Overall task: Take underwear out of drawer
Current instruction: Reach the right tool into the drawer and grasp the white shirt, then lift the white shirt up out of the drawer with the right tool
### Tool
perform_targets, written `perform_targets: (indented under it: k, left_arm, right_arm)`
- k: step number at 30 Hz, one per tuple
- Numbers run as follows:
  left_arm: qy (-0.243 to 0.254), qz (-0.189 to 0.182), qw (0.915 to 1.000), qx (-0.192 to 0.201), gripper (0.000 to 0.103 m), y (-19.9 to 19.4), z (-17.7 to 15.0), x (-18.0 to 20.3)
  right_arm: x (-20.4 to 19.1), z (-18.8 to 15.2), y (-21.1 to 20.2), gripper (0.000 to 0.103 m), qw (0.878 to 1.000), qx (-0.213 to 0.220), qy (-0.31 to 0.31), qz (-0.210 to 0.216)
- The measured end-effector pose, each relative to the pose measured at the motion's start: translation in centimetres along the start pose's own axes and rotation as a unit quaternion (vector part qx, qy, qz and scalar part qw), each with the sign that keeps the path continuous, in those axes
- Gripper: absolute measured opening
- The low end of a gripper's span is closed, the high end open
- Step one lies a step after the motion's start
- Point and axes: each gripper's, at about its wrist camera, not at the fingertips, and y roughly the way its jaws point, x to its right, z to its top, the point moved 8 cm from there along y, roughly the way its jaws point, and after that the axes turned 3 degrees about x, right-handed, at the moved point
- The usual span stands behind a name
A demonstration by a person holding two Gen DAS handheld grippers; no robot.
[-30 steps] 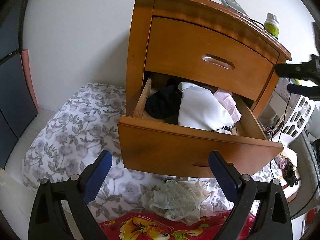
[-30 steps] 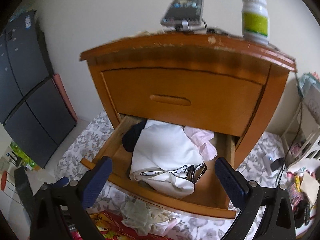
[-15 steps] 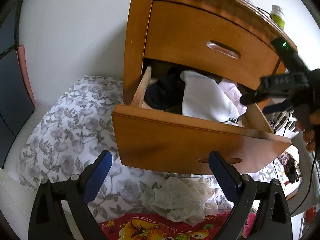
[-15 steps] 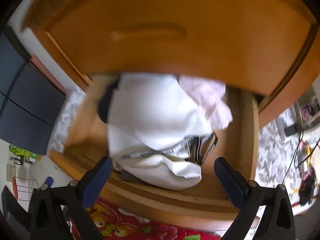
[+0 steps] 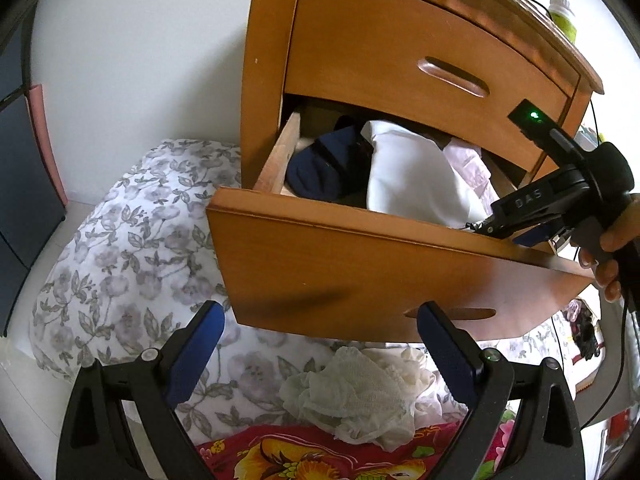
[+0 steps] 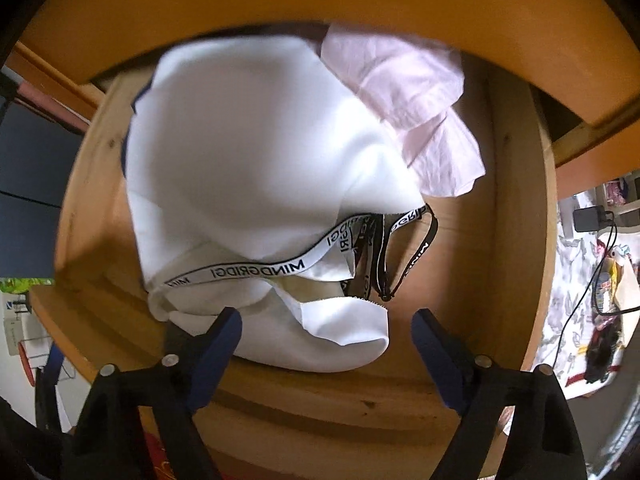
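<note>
My right tool (image 6: 326, 344) is closing above white underwear (image 6: 256, 184), gripping nothing. Its band (image 6: 256, 272) reads "MINDGRIDGI". The drawer (image 5: 360, 276) hides the rest; my left tool (image 5: 320, 344) gapes empty.

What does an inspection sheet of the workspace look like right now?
Surface: open lower drawer of a wooden nightstand; floral bedding below.
Job's things: white underwear with a lettered waistband, a pink garment and a dark garment, all in the drawer.
Clutter: pale lacy cloth on the bedding; bottle on the nightstand.
Grippers: left gripper open, empty, outside the drawer; right gripper over the white underwear, jaws closing, not yet pressing.
Cables: black cables at the right.
Surroundings: white wall.
</note>
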Motion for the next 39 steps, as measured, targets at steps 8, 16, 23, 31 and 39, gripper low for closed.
perform_targets:
  k: [8,16,23,31,39]
  left_arm:
    - [-0.002,-0.001,1.0,-0.006,0.097,0.4,-0.3,-0.1]
    - [-0.006,-0.001,0.9999,-0.009,0.097,0.7,-0.3,-0.6]
    - [-0.003,-0.002,0.9999,-0.011,0.097,0.7,-0.5,-0.4]
    - [-0.003,-0.002,0.9999,-0.011,0.097,0.7,-0.5,-0.3]
    - [-0.003,-0.005,0.9999,-0.009,0.097,0.5,-0.4,-0.2]
  right_arm:
    - [-1.3,-0.2,1.6,0.059,0.999,-0.027,-0.026,-0.014]
    - [-0.6,0.3,0.2,0.014,0.999,0.013,-0.032,-0.014]
    - [0.0,0.3,-2.8,0.008,0.997,0.064,-0.024,-0.021]
    - [-0.2,1.2,-7.0,0.006,0.993,0.115,-0.018,-0.021]
    - [-0.4,1.9,-11.3,0.005,0.985,0.172,-0.016,-0.025]
